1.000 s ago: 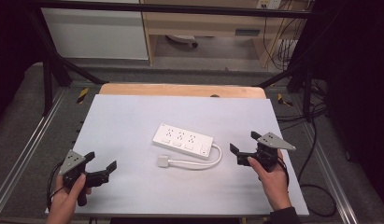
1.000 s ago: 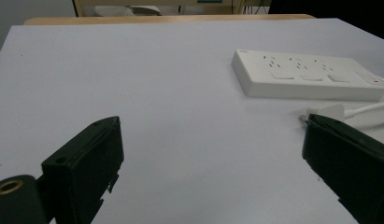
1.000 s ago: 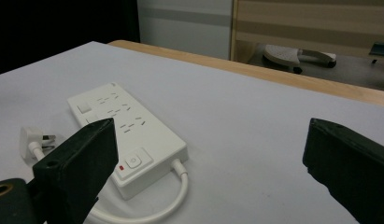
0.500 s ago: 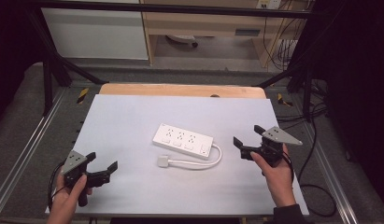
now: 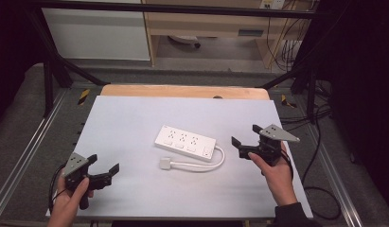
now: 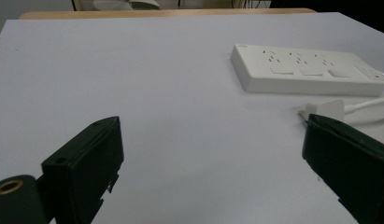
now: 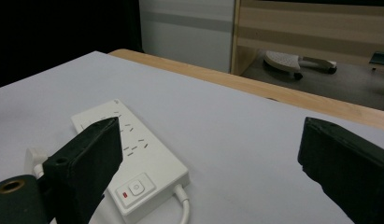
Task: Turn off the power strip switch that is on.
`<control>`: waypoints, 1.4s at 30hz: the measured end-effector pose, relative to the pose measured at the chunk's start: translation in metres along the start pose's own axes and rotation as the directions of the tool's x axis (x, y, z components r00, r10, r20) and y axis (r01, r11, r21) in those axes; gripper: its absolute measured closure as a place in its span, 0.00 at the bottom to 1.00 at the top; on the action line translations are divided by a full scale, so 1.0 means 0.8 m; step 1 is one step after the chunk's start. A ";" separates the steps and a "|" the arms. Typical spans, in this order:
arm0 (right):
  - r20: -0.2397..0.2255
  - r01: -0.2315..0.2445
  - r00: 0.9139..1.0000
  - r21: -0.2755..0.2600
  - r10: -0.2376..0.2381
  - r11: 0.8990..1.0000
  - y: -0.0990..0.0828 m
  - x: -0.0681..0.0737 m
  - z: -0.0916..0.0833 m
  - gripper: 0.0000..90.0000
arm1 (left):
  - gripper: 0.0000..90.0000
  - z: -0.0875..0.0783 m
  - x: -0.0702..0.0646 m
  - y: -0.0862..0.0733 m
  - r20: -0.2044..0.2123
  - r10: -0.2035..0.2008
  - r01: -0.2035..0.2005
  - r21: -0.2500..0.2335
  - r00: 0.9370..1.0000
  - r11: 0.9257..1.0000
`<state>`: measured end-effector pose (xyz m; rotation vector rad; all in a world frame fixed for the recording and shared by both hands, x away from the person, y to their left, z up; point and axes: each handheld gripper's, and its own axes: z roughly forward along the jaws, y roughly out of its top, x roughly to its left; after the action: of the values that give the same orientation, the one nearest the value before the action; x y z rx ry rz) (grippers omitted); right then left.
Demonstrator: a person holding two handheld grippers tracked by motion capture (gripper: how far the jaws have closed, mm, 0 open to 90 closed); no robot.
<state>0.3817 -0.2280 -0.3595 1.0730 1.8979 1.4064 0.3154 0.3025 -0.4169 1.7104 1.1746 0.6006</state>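
Holding my right gripper [image 5: 247,142] with jaws spread wide and empty, I have it just beside the switch end of the white plastic three-socket power strip [image 5: 185,141], which lies mid-table on the pale grey tabletop [image 5: 130,118]. My left gripper [image 5: 103,170] gapes too, well apart, near the front-left corner. Its white cable [image 5: 216,163] loops back to a flat white plug [image 5: 164,163].

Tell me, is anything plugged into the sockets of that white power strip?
No, the power strip has all its sockets bare in the high view, and its own plug lies loose on the table beside it.
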 end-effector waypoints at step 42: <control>-0.036 0.114 0.993 -0.068 -0.117 0.991 0.038 0.034 0.052 0.81 | 0.06 0.003 0.000 -0.001 0.007 -0.003 0.003 0.016 1.000 1.000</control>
<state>0.4085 -0.1793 -0.3427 0.8955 1.8962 1.4246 0.3164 0.3015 -0.4188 1.7224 1.1795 0.5838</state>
